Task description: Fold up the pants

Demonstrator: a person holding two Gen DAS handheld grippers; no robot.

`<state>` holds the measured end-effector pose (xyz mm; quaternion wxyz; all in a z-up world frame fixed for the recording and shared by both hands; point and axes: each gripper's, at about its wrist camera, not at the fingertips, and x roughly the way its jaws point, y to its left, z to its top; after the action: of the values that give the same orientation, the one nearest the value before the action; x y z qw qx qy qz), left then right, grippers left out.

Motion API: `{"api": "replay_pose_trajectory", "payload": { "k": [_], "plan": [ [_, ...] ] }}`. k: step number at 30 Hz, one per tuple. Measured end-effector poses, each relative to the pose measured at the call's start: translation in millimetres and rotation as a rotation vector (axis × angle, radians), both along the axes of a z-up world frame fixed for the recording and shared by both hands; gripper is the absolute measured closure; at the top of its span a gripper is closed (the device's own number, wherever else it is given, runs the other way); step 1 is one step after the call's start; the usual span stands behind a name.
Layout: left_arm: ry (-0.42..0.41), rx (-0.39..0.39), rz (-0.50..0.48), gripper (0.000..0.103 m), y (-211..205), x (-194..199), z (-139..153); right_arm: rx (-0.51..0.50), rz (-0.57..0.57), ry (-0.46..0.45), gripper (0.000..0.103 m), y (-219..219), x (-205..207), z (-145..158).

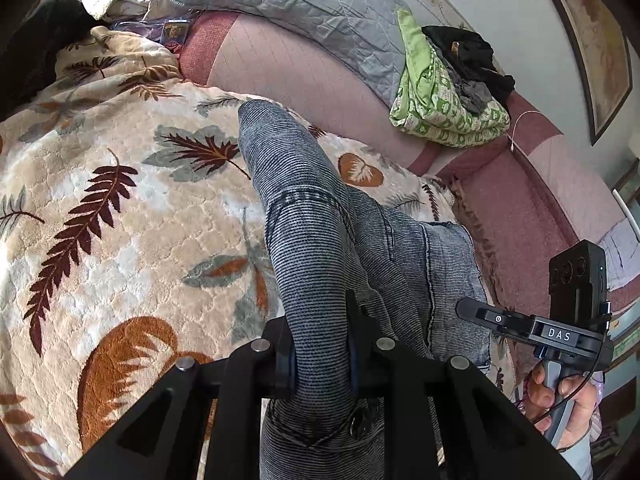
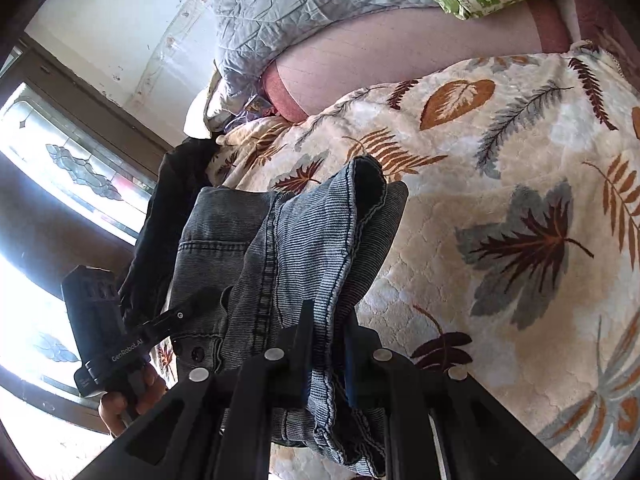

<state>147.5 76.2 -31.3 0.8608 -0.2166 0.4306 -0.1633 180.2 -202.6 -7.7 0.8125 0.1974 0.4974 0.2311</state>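
Grey-blue striped denim pants [image 1: 316, 232] lie over a cream leaf-print blanket [image 1: 120, 208] on a bed. My left gripper [image 1: 322, 356] is shut on a bunched fold of the pants near the buttoned waist, with a leg stretching away from it. My right gripper [image 2: 328, 364] is shut on the pants [image 2: 304, 248] at a hemmed edge and holds them lifted above the blanket [image 2: 500, 200]. The right gripper also shows in the left wrist view [image 1: 560, 320], at the pants' right side. The left gripper shows at lower left in the right wrist view [image 2: 108, 332].
A grey quilted cover [image 1: 304, 4] and a green patterned bundle with dark clothes [image 1: 448, 92] lie on the pink mattress [image 1: 280, 72] at the back. A black garment [image 2: 168, 216] lies at the bed's edge beside a window [image 2: 48, 184].
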Motion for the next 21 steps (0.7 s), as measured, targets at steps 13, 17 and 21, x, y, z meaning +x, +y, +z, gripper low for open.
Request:
{"api": "replay_pose_trajectory", "payload": {
  "k": [13, 17, 21],
  "plan": [
    [0.158, 0.042, 0.136, 0.046, 26, 14, -66, -0.03, -0.061, 0.135, 0.081, 5, 27, -80],
    [0.073, 0.09, 0.185, 0.042, 34, -10, -35, -0.119, -0.072, 0.043, 0.07, 3, 10, -55],
    [-0.014, 0.173, 0.179, 0.037, 21, -37, -13, -0.137, -0.056, -0.073, 0.069, 11, -22, -26]
  ]
}}
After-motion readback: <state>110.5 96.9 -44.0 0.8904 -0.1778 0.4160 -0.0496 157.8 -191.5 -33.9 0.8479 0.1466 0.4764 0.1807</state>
